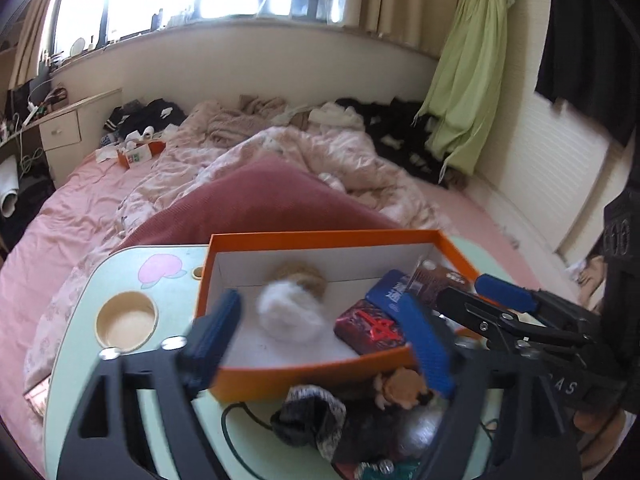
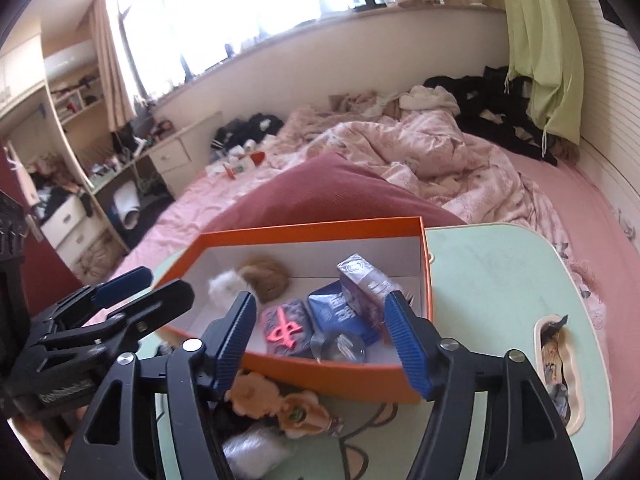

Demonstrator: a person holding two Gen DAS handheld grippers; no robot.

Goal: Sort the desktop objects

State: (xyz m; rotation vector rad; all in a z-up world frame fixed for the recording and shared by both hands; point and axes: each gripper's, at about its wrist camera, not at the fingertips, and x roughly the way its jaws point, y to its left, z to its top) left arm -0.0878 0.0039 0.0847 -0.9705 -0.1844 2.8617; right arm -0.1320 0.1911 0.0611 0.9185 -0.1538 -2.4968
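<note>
An orange box [image 1: 316, 372] [image 2: 320, 378] stands on a pale green lap table [image 1: 168, 276] [image 2: 496, 280]. In it lie a white fluffy ball [image 1: 288, 308] [image 2: 222, 286], a tan fluffy ball [image 2: 266, 276], a dark pack with a red mark [image 1: 370, 330] [image 2: 285, 326], a blue pack [image 2: 340, 312], a purple box [image 2: 366, 284] and a clear round piece [image 2: 338, 346]. My left gripper [image 1: 320, 336] is open over the box's near wall. My right gripper [image 2: 322, 328] is open above the box and empty. A tan plush [image 1: 404, 390] [image 2: 276, 400], a grey knit item [image 1: 316, 420] and a black cable [image 1: 240, 436] lie in front of the box.
The table stands on a pink bed [image 1: 80, 216] with a rumpled quilt [image 2: 440, 160] and a dark pink pillow [image 1: 256, 204]. A round cup recess [image 1: 126, 320] is at the table's left, a slot holding small items [image 2: 556, 368] at its right. Drawers [image 2: 172, 158] stand beside the bed.
</note>
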